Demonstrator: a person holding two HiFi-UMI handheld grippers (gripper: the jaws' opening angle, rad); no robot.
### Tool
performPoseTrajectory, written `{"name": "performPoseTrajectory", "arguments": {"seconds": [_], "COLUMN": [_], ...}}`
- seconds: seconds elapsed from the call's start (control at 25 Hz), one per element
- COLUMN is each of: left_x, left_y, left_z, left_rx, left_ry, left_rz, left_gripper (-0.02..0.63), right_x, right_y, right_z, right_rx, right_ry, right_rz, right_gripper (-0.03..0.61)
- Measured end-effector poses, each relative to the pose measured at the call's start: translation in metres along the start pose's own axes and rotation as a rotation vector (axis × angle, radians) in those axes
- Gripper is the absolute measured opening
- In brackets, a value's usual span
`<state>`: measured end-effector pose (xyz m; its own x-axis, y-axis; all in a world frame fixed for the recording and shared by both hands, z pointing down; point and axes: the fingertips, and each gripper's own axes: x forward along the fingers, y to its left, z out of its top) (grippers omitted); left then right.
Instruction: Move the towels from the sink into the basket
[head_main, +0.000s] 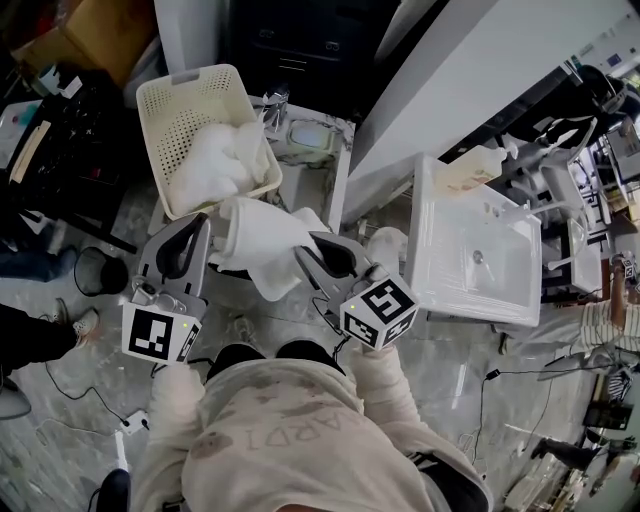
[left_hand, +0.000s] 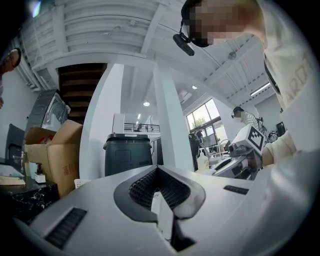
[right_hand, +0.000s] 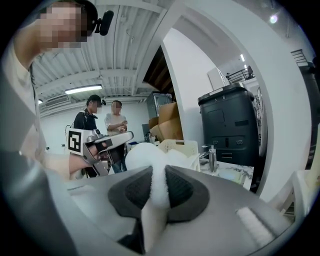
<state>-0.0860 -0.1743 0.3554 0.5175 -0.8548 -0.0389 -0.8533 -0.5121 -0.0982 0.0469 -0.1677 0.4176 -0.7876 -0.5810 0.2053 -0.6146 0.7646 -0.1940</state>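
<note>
Left claw (head_main: 208, 238) is pinching a thin pale edge of the white towel (head_main: 258, 238), with its jaws nearly together on the cloth. Just beyond this claw, the cream basket (head_main: 190, 80) is holding a heap of white towels (head_main: 215, 165). The gripped towel is hanging in the air between the two claws, just below the basket's near rim. Right claw (head_main: 305, 255) is clamping a thick fold of the same towel, with its jaws slightly apart around it. Further right, the white sink (head_main: 432, 230) is sitting well apart from the towel.
</note>
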Motion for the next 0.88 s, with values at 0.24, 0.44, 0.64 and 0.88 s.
{"name": "performPoseTrajectory", "arguments": {"seconds": [0.24, 0.44, 0.64, 0.88], "left_x": [-0.008, -0.014, -0.023, -0.033], "left_y": [-0.004, -0.007, -0.006, -0.005], "left_z": [0.006, 0.011, 0.015, 0.019], "left_rx": [0.004, 0.01, 0.014, 0.019], "left_ry": [-0.01, -0.016, -0.021, -0.022], "left_rz": [0.018, 0.032, 0.048, 0.064], "left_gripper": [0.003, 0.003, 0.003, 0.003], "right_x": [-0.012, -0.018, -0.02, -0.019], "right_y": [0.0, -0.001, 0.0, 0.002], "right_z": [0.021, 0.036, 0.056, 0.081], "right_rx": [-0.019, -0.02, -0.046, -0.071], "right_ry": [-0.075, -0.11, -0.147, -0.196], "right_rz": [-0.019, -0.037, -0.05, -0.068], "right_gripper": [0.069, 0.069, 0.069, 0.069]}}
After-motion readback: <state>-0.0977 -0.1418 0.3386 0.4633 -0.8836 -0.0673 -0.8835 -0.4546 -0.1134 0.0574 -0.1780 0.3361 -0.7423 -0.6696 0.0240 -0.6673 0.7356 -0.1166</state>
